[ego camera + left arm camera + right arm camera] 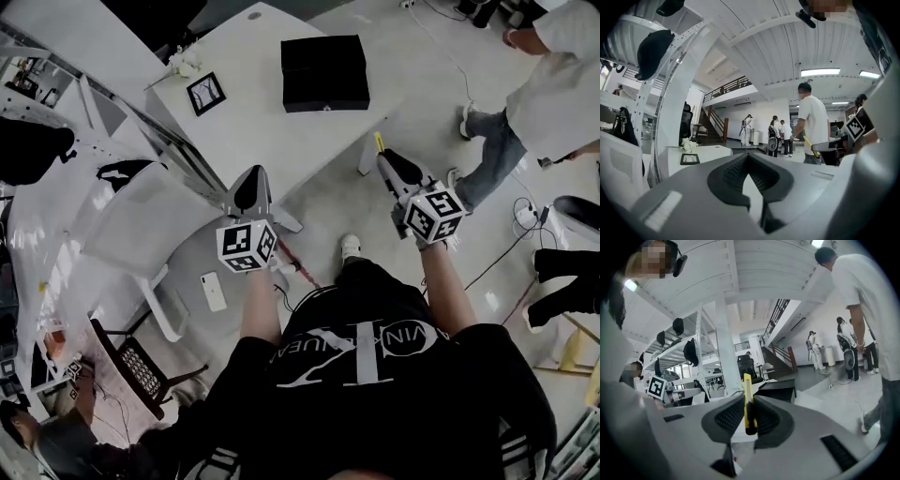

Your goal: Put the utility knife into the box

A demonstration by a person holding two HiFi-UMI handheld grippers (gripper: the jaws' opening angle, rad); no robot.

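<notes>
A closed black box [324,73] lies on the far part of the white table [272,131]; its edge also shows as the black box [777,389] ahead of my right jaws. My right gripper [385,159] is held off the table's near right corner, above the floor, shut on a yellow utility knife [379,142]. The knife [748,401] stands upright between the dark pads of my right gripper [748,414]. My left gripper [251,184] hovers at the table's near edge. The jaws of the left gripper [748,157] meet with nothing between them.
A small black picture frame [205,93] and white flowers [185,64] sit on the table's left part. A white chair [141,221] stands to the left, and a phone [214,291] lies on the floor. A person in a white shirt [553,89] stands at the right.
</notes>
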